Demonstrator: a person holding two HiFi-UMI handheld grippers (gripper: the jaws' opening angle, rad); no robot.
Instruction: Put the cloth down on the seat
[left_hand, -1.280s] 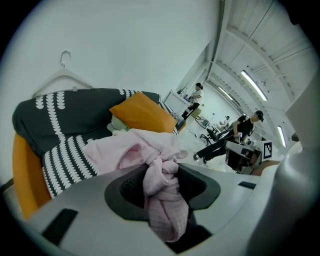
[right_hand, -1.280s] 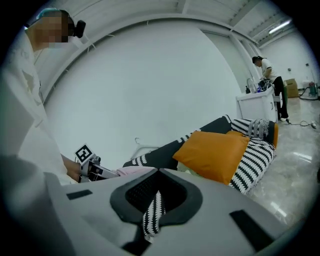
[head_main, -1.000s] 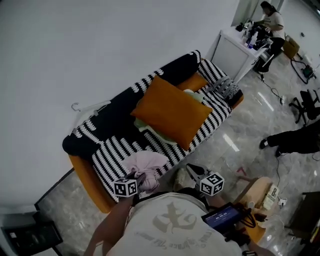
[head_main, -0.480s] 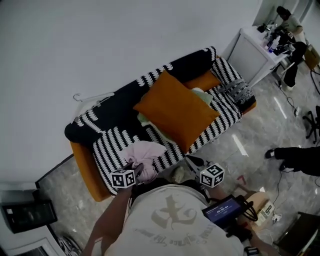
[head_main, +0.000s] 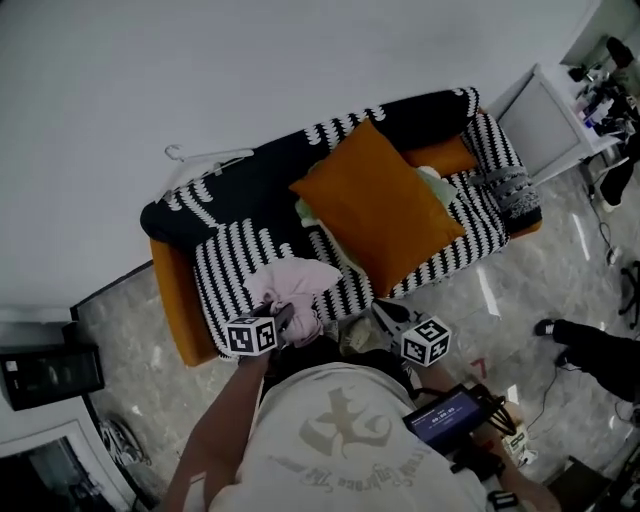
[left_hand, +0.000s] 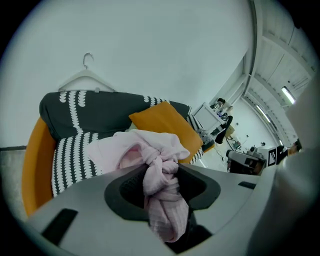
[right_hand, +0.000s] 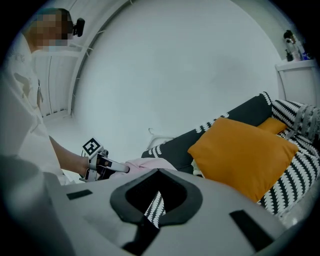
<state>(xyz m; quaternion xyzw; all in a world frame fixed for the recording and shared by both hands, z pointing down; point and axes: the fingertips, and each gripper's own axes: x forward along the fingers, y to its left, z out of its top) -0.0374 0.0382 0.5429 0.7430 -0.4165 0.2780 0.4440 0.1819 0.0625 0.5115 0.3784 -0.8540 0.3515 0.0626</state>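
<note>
The left gripper is clamped on the cloth: its jaws stand moderately apart with a twisted, knotted-looking bunch of pale pink fabric pinched between them, and the rest of the fabric billows out beyond the fingertips. The right gripper holds nothing; its jaws are parted, and only the striped seat shows through the gap. The cloth sits over the free end of the seat, to the left of the orange cushion in the head view and nearer the person than the cushion's lower corner. The views do not settle whether the loose part rests on the upholstery or hangs just above it. The right gripper is below the cushion's lower corner, at the seat's front edge and apart from the cloth. Handling assessment: the cloth appears light, soft and fully limp. It takes its shape from the grip alone, so it will sag, unfold and settle wherever it is freed; breakage is not a concern, and the woven surface should not slip from the pads. The present hold on the dense, gathered twist is judged the soundest point, since a hold on a single loose layer could pull free. For release, keep the bundle over the bare striped area left of the cushion so that no fold trails past the front edge.
</note>
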